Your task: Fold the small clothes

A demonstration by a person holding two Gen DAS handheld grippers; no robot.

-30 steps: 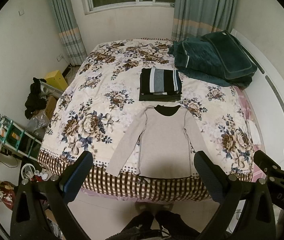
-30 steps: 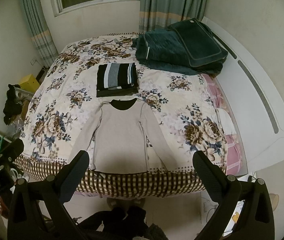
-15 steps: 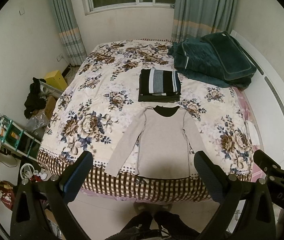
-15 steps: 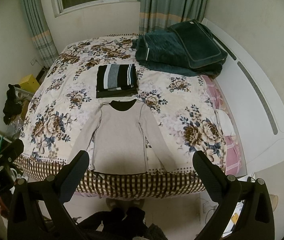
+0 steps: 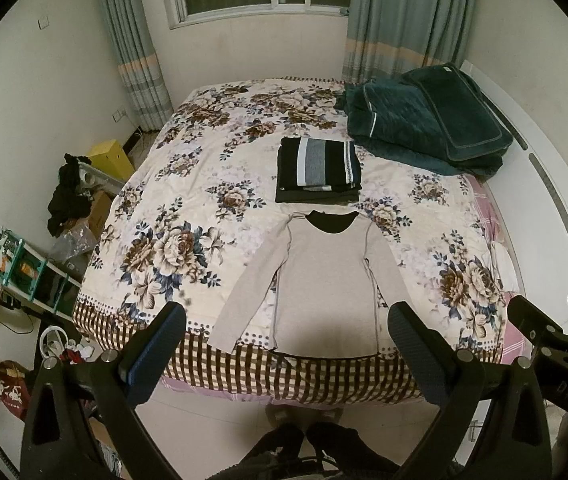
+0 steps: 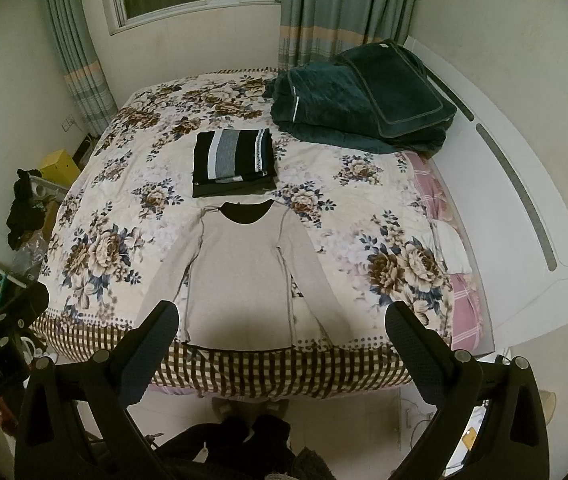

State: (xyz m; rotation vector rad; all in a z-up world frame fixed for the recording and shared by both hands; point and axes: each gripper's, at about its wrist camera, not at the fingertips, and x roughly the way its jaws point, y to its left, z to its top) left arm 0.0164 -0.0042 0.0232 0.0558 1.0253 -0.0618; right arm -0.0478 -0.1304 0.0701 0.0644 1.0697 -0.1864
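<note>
A beige long-sleeved top point(image 5: 324, 280) point(image 6: 239, 276) lies flat on the floral bedspread point(image 5: 171, 216) point(image 6: 364, 216), sleeves spread, hem at the near edge of the bed. Behind its collar sits a folded stack of black and grey striped clothes point(image 5: 318, 168) point(image 6: 231, 160). My left gripper point(image 5: 286, 344) is open and empty, held high above the floor in front of the bed. My right gripper point(image 6: 281, 342) is open and empty at about the same height. Neither touches the top.
A dark green quilt and cushion point(image 5: 424, 124) point(image 6: 364, 96) are piled at the far right of the bed. A white headboard point(image 6: 516, 216) runs along the right side. Shelves, boxes and dark clothes point(image 5: 71, 200) crowd the floor at the left. The person's feet point(image 5: 308, 444) stand below.
Both views have shifted very slightly; the bed and top sit a little lower in frame. Both grippers stay open. The clothes have not moved.
</note>
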